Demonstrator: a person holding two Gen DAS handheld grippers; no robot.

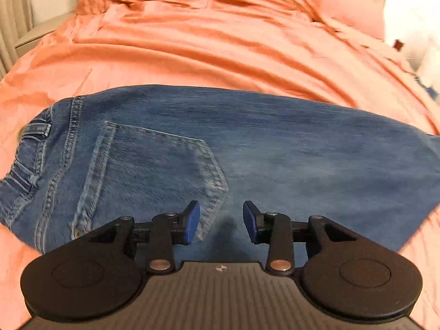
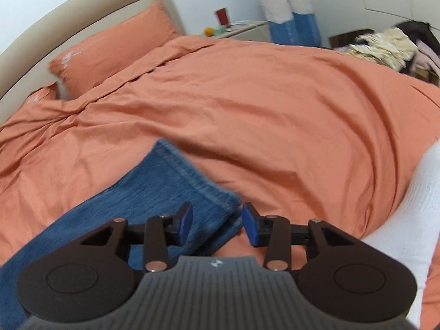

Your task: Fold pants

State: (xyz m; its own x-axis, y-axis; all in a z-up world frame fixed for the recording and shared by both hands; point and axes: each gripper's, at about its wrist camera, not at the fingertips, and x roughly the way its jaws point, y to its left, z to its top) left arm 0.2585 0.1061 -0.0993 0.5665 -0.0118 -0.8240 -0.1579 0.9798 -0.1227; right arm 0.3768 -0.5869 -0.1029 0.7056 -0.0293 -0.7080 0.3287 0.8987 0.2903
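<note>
Blue jeans (image 1: 247, 151) lie flat on the orange bed cover (image 1: 206, 55), back pocket (image 1: 154, 170) up, waistband at the left. My left gripper (image 1: 221, 220) is open and empty, just above the seat of the jeans beside the pocket. In the right wrist view the leg end with its hem (image 2: 187, 176) lies on the cover (image 2: 261, 110). My right gripper (image 2: 217, 221) is open and empty, its jaws either side of the hem's near corner.
Two orange pillows (image 2: 110, 49) lean on a beige headboard (image 2: 68, 19). A nightstand (image 2: 242, 29) holds a red cup and small items. A pile of clothes (image 2: 385, 46) sits far right. Something white (image 2: 412, 206) lies at the right edge.
</note>
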